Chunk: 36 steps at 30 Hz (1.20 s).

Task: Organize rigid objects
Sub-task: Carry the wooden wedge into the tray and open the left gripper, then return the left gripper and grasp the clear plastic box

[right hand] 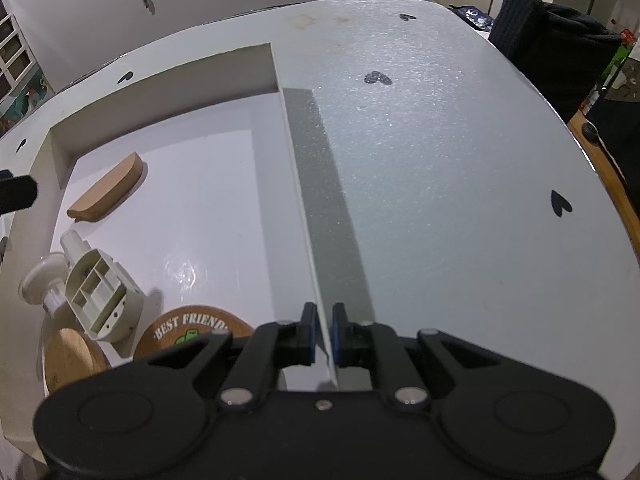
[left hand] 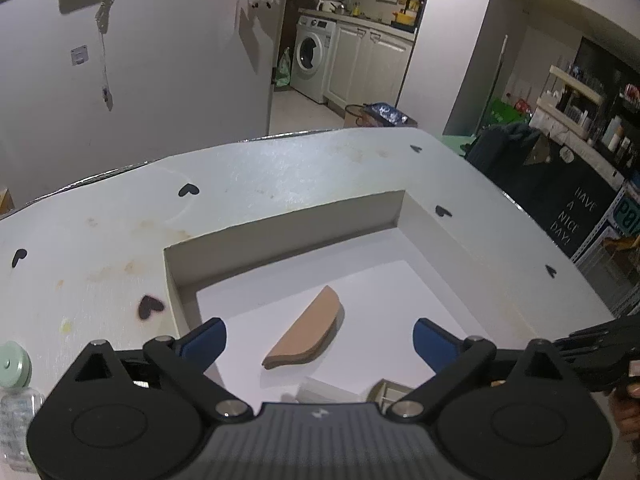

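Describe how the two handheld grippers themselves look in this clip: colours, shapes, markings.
Both match. The left gripper has a matte black body with two round discs, black link arms on silver pins, blue finger pads, and a ribbed grey centre panel bearing a small white logo. The right gripper has the same black discs, silver pins and blue pads. No cables or sleeves are visible.

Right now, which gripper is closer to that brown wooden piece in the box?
Left. The left gripper hangs open just short of the wooden piece. The right gripper is across the box, shut on its right wall.
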{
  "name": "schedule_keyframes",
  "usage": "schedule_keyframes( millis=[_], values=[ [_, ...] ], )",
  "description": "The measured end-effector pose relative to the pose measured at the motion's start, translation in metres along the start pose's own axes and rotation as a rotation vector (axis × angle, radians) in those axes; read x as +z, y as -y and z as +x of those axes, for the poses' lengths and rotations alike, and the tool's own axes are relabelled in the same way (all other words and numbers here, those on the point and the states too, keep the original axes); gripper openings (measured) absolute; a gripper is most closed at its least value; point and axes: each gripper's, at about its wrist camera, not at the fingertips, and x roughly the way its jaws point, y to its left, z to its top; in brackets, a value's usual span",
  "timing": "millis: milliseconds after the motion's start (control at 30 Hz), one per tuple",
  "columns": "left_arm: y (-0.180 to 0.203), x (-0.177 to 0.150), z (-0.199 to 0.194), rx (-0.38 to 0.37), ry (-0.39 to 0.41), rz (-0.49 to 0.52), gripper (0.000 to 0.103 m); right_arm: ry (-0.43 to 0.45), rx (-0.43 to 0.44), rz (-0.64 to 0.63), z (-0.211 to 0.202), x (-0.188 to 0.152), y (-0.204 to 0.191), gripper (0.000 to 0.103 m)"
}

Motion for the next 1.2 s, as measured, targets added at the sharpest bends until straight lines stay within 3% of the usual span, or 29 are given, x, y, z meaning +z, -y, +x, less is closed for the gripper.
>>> schedule_keyframes(
  millis=[400, 633, 867, 1200],
  values=[
    [-0.017, -0.013, -0.057, 0.023, 0.091, -0.033, 0.103, 0.0, 0.004, -0.011, -0.001, -0.001, 0.001, 0.008],
    [-0.058, -0.031, -0.076, 0.145, 0.12, -0.101, 0.103, 0.0, 0.003, -0.013, -0.001, 0.0, 0.0, 0.008],
    [-0.108, -0.053, -0.071, 0.297, 0.071, -0.215, 0.103, -0.001, 0.001, -0.016, -0.001, 0.0, 0.0, 0.008],
    [-0.148, -0.081, -0.068, 0.426, 0.002, -0.292, 0.103, -0.002, 0.001, -0.016, -0.001, 0.0, -0.001, 0.008]
  ],
)
